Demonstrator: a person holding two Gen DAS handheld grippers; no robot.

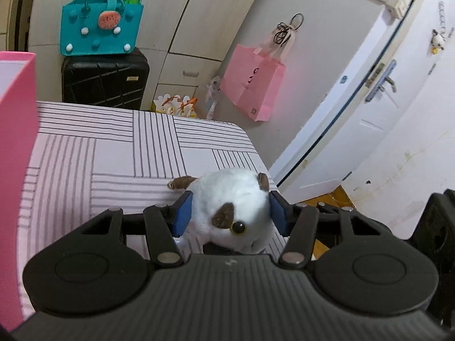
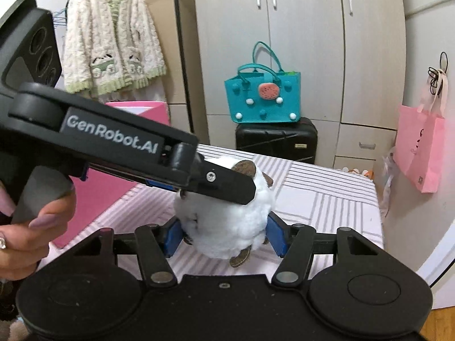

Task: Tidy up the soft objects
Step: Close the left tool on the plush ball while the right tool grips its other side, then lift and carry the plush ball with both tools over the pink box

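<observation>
left wrist view
- left gripper [image 1: 230, 213]: its blue fingers [image 1: 182, 213] press on both sides of the plush toy [image 1: 227, 199], partly closed around it.
- plush toy: white and fluffy with brown patches and one glossy eye, held between the fingers above the near edge of the striped bed [image 1: 113, 156].
- pink box [image 1: 17, 142]: stands at the left edge of the view, beside the bed.
- background: a teal bag [image 1: 99, 25] sits on a black suitcase [image 1: 105, 82]; a pink paper bag [image 1: 253, 85] hangs on the wardrobe [image 1: 312, 56]; a white door [image 1: 398, 113] is on the right.

right wrist view
- right gripper [image 2: 224, 236]: its blue fingers [image 2: 277, 236] squeeze the same plush toy [image 2: 227, 227] from both sides, partly closed on it.
- left gripper [image 2: 216, 182]: reaches in from the left and lies across the top of the toy, touching it; a hand [image 2: 37, 227] holds its handle.
- plush toy: held by both grippers at once, above the striped bed [image 2: 327, 204].
- background: pink box [image 2: 142, 110] behind the left gripper, teal bag [image 2: 261, 96] on the black suitcase [image 2: 275, 139], a knitted cardigan [image 2: 111, 42] hanging at upper left, pink paper bag [image 2: 423, 150] at right.
</observation>
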